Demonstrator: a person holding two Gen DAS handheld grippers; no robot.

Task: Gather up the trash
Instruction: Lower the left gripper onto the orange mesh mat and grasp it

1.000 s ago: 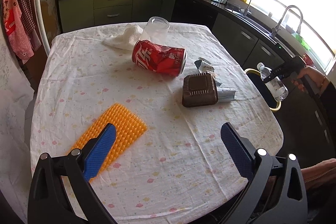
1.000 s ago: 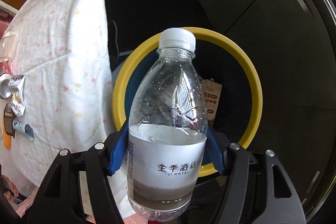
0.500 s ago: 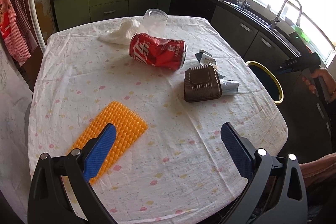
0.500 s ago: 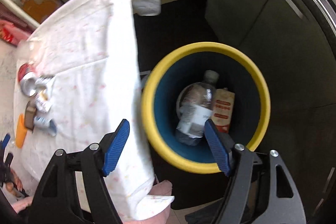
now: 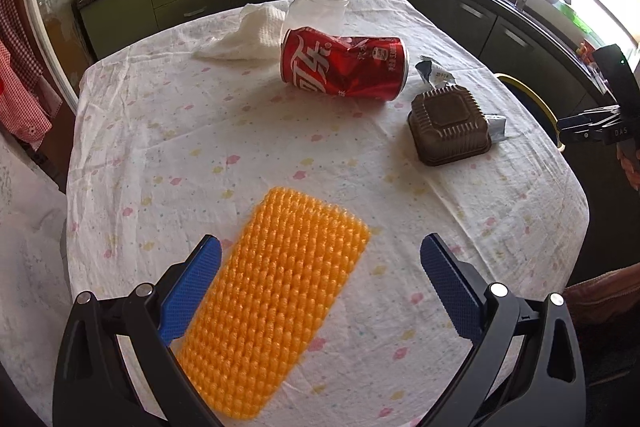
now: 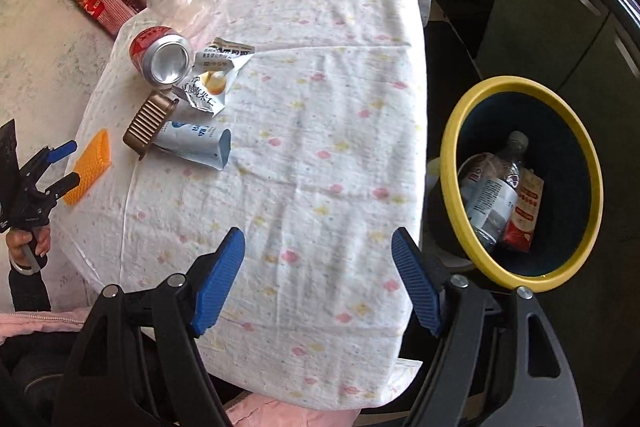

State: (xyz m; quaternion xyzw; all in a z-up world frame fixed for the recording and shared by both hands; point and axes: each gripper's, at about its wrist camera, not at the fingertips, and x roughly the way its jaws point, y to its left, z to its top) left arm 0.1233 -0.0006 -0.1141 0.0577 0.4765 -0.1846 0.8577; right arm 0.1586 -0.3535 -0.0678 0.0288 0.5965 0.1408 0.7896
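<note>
Right gripper [image 6: 318, 279], blue-padded, jaws spread with nothing between them; they have just been opening. A second ago they clasped a clear plastic water bottle with a white label [image 6: 494, 191] over the bin; that bottle now lies inside the round yellow-rimmed waste bin [image 6: 452, 131] beside the table, next to a red-and-cream carton [image 6: 524, 211]. The gripper has since swung back over the near edge of the pale, speckled tablecloth [image 6: 320, 147].

Left gripper [image 5: 320, 275], jaws likewise spread and empty, has come lower over the bumpy orange plastic mat [image 5: 276, 299], one pad just beside its edge.

One item is thus disposed of. Still on the table: a dented red cola can [image 5: 344, 69] on its side, a ribbed brown plastic tub [image 5: 448, 125] upside down, a torn white wrapper [image 6: 218, 75], and a pale blue-and-white pouch [image 6: 196, 143]. By this reading, collection is only partly complete, with the mat the likely next pick.
</note>
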